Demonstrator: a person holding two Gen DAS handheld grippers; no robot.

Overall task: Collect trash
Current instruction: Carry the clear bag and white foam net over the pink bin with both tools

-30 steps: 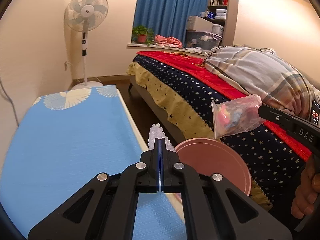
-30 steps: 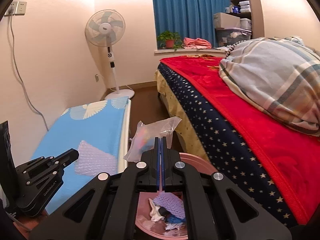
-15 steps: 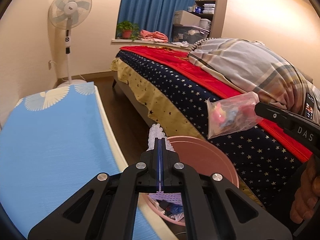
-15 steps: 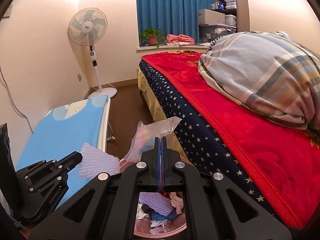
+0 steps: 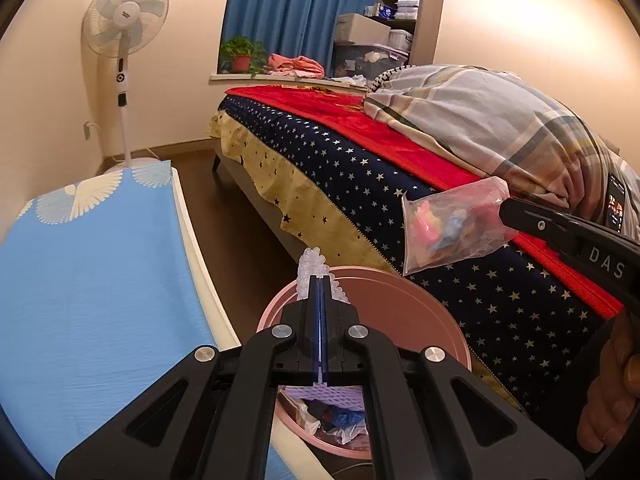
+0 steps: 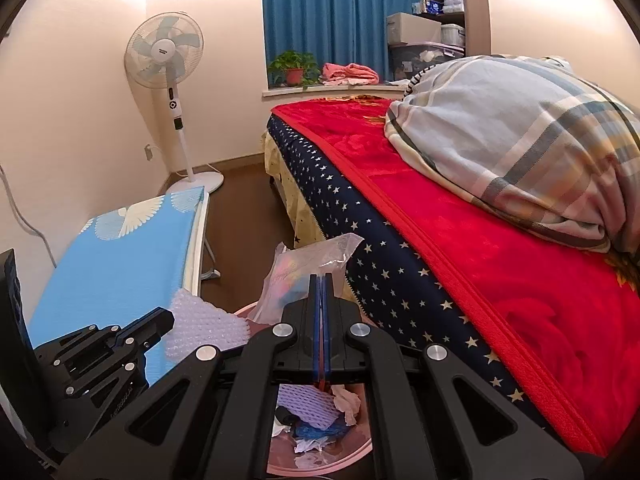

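Over the round pink plastic trash bin (image 5: 404, 312) on the dark floor between bed and ironing board, two pieces of trash hang: a sheet of white bubble wrap (image 6: 206, 326) clenched in the left gripper (image 5: 321, 280), and a clear plastic bag with pink and blue scraps inside (image 5: 452, 226) pinched in the right gripper (image 6: 321, 280). The bin already holds purple foam netting (image 6: 308, 406) and crumpled paper. Beside it stand the blue-covered ironing board (image 5: 92, 264) and the bed with a star-patterned navy sheet (image 5: 400, 200); a white pedestal fan (image 5: 124, 36) stands well apart by the wall.
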